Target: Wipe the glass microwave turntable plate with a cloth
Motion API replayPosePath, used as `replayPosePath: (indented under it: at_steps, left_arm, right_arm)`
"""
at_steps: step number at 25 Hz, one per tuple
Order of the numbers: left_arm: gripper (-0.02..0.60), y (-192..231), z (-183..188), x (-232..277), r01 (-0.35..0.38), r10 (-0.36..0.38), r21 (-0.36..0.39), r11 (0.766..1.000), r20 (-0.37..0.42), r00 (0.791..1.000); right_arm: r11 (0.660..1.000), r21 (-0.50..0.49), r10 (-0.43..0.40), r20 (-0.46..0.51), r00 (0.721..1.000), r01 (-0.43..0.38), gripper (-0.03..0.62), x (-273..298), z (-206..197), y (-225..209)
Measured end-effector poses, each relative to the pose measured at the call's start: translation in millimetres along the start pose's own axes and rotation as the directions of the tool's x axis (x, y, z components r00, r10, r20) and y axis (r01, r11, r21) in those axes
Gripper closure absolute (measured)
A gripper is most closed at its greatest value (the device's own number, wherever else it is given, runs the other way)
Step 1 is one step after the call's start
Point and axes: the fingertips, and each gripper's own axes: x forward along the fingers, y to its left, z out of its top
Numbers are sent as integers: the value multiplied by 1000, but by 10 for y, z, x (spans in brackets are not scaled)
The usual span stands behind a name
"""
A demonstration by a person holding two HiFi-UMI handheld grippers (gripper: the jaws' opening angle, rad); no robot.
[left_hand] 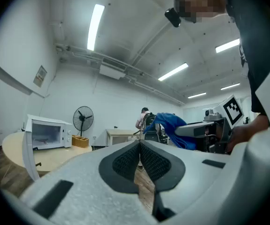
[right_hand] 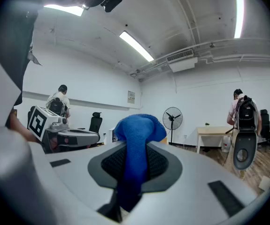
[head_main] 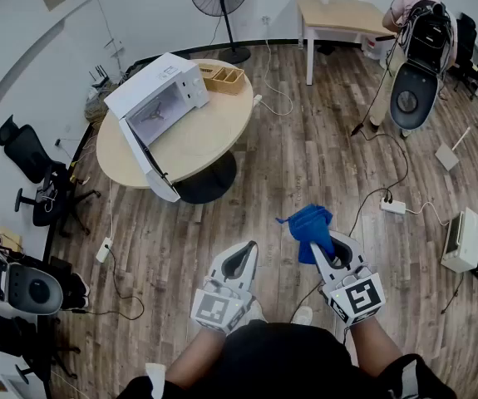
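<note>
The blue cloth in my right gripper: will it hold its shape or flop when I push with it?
Probably floppy: the cloth bunches in soft folds beyond the right gripper, pinched between its closed jaws. Likely light, as a narrow pinch carries it all. Its nubbly weave should resist slipping.

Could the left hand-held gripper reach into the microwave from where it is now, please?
Probably not. The left hand-held gripper sits close to the person's body, with wood floor between it and the round table bearing the microwave. The microwave's door hangs open, so stepping closer should clear the way.
</note>
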Motion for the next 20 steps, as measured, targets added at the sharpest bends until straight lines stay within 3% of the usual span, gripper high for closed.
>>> replayPosePath:
  at_steps: [13, 20]
  left_arm:
    - [575, 31, 44, -96, -24, 24, 2, 1000, 12, 1000]
    - [575, 285, 132, -129, -7, 6, 7, 1000, 26, 1000]
  right_arm:
    - [1000, -19, -25, 16, 1000, 25, 533, -13, 81, 36]
    - [997, 81, -26, 59, 998, 21, 526, 187, 183, 123]
